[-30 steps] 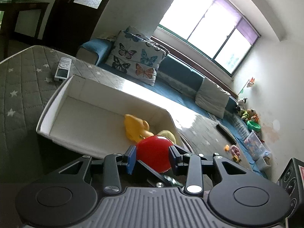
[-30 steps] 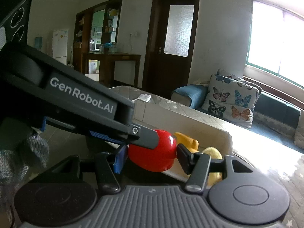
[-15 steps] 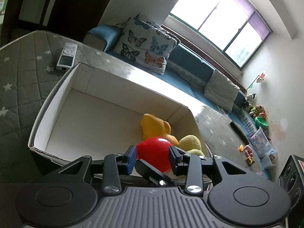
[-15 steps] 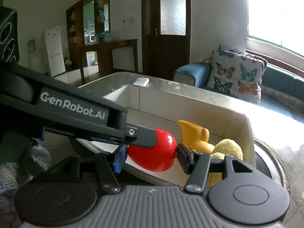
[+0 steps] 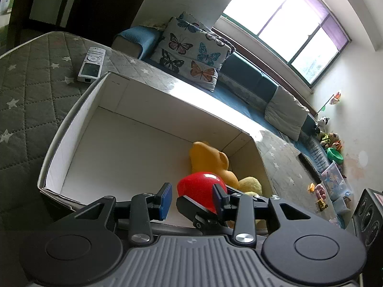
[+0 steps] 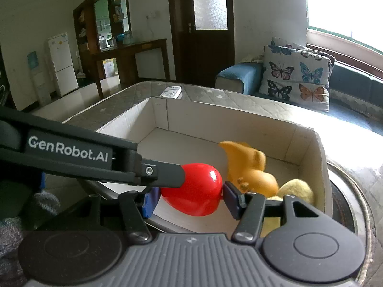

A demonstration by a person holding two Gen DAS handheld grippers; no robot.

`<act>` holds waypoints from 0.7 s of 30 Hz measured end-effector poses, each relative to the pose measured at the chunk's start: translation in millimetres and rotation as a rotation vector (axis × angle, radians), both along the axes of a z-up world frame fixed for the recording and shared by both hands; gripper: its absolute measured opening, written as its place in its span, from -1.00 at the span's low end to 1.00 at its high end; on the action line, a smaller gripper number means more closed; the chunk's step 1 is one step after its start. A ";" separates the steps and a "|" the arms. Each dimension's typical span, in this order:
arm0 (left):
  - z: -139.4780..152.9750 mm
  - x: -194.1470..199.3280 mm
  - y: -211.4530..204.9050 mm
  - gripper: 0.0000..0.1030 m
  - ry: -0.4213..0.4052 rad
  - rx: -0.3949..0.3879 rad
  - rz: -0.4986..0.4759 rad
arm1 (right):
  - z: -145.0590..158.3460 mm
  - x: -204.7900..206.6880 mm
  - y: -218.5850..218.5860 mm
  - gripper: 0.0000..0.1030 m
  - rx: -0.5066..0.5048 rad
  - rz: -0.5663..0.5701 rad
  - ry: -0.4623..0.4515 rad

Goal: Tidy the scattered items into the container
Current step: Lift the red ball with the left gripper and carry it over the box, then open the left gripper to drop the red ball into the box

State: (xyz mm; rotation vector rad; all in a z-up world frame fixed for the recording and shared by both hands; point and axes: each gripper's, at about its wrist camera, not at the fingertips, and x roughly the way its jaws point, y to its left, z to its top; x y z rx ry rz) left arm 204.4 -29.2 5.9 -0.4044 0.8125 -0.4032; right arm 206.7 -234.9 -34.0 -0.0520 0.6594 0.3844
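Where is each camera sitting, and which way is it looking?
Left wrist: sits on the left gripper, looking down into the white box and on toward the sofa and window; its own fingers show, open around the red ball.
Right wrist: sits on the right gripper, looking across the box toward the door; its fingers show shut on the red ball, with the left gripper reaching in from the left.
Shared: red ball, box, orange toy, remote, butterfly cushion.

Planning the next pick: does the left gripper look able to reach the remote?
Probably yes: left gripper is open, and the remote lies uncovered on the quilted table past the box.
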 end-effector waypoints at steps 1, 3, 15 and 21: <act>0.2 -0.3 -0.1 -0.24 0.000 0.002 0.000 | 0.5 -0.1 0.0 0.13 0.002 -0.001 0.001; 0.1 -0.2 0.2 -0.24 0.000 0.002 0.002 | 1.1 -1.5 -0.1 0.14 0.001 -0.003 0.000; 5.3 -7.9 -3.3 -0.24 -0.004 0.006 0.003 | 9.6 -11.3 -8.8 0.15 -0.001 -0.010 -0.019; 10.4 -20.2 -7.6 -0.24 -0.016 0.006 -0.004 | 19.1 -28.7 -13.4 0.15 -0.018 -0.003 -0.053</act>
